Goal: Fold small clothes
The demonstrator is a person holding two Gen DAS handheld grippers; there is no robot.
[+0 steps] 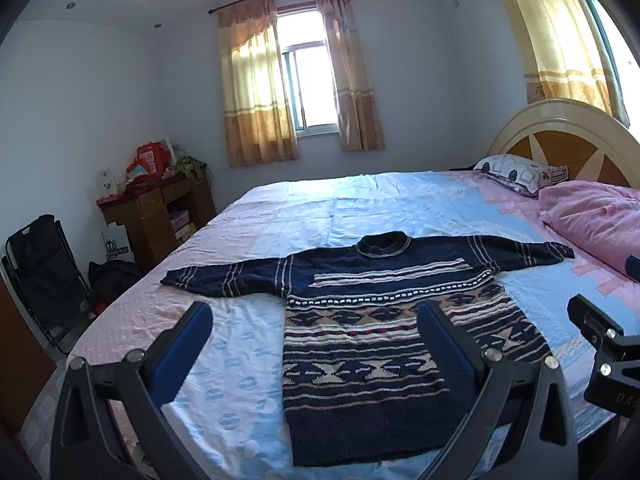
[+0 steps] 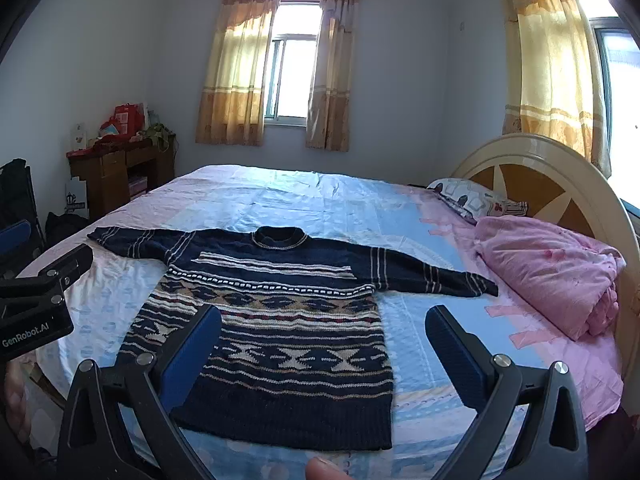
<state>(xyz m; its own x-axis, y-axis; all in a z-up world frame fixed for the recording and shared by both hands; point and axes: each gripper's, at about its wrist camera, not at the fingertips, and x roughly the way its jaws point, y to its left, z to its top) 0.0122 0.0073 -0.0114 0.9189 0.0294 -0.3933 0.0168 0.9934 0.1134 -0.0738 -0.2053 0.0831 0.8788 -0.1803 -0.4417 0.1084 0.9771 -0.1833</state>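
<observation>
A navy knitted sweater (image 1: 360,320) (image 2: 280,320) with cream and tan bands lies flat on the bed, face up, both sleeves spread out sideways, collar at the far side. My left gripper (image 1: 316,320) hovers above its lower left part, jaws wide open with nothing between them. My right gripper (image 2: 324,324) hangs over its lower right part, open as well and empty. Each gripper shows at the edge of the other's view: the right gripper (image 1: 600,344) and the left gripper (image 2: 44,292).
The bed sheet (image 1: 320,208) is pale blue and pink. A folded pink quilt (image 2: 552,272) and a patterned pillow (image 2: 472,196) lie by the headboard (image 2: 560,172) on the right. A wooden desk (image 1: 156,208) with clutter stands at the far left wall. A fingertip (image 2: 324,470) shows at the bottom edge.
</observation>
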